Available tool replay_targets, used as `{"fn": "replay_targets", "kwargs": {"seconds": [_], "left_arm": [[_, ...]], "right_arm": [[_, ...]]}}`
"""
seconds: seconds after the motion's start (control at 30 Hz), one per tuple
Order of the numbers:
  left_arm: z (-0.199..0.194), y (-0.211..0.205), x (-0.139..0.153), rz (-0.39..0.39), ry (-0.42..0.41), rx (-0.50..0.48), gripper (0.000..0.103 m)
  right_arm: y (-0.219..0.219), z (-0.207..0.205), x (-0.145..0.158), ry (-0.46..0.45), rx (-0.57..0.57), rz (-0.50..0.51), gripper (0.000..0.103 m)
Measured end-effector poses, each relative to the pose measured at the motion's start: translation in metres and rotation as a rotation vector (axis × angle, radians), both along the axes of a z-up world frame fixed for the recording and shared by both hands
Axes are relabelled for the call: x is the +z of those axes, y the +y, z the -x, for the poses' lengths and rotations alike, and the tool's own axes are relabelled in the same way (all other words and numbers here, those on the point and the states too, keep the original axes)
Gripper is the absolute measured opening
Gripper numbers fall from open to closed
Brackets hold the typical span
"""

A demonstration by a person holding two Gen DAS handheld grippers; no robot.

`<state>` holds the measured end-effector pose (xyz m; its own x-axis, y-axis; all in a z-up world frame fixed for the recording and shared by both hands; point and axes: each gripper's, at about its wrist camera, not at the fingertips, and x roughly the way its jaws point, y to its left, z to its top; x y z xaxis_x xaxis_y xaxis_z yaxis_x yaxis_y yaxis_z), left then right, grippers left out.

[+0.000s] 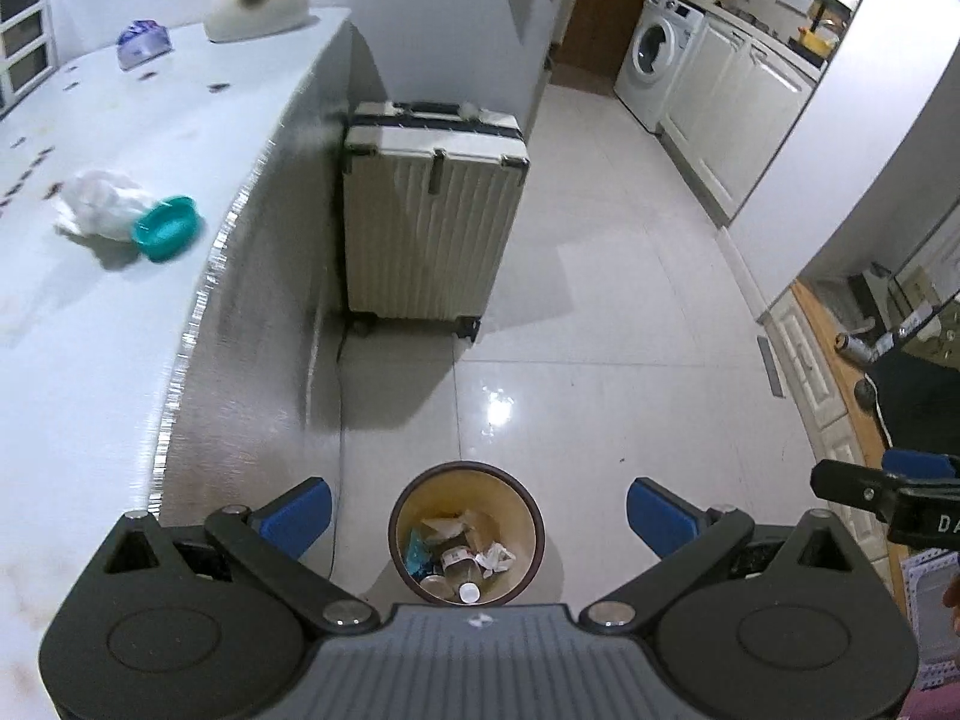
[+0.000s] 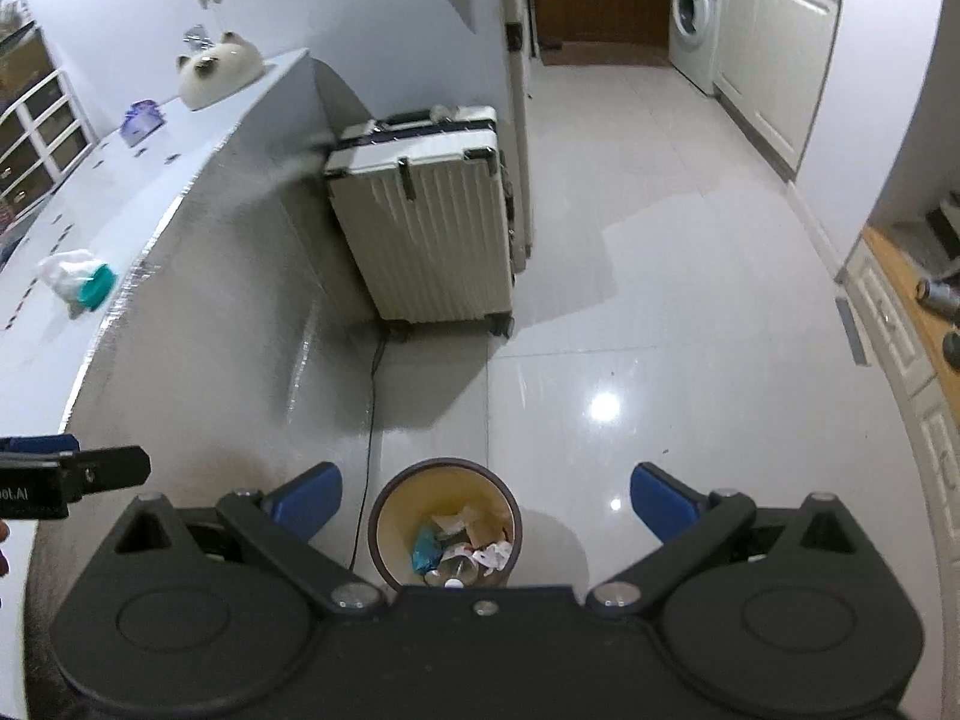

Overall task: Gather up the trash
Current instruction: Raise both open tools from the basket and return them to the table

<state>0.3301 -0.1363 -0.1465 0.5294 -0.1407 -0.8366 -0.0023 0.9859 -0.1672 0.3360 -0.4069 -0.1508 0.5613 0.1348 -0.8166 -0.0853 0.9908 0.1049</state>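
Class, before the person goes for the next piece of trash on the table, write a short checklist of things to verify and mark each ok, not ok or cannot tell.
1. Left tongs open and empty: ok.
2. Right tongs open and empty: ok.
3. Trash bin upright on the floor, mouth uncovered: ok.
4. Room left in the bin: ok; the trash lies well below the rim.
5. Next trash in sight: ok; a crumpled white wrapper lies on the table, touching a teal bowl.
6. Whether the bowl is trash or is to stay: cannot tell.

Suitcase [image 1: 435,222] by counter; washer [image 1: 657,54] at back.
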Motion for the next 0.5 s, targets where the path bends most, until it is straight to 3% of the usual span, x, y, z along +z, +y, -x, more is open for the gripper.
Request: {"fn": "replay_targets", "kwargs": {"seconds": [0.5], "left_arm": [[0.031, 0.07, 0.084, -0.002, -0.158, 0.198, 0.103]], "right_arm": [[0.023, -0.014, 0.098, -0.148, 0.11, 0.02, 0.103]]}}
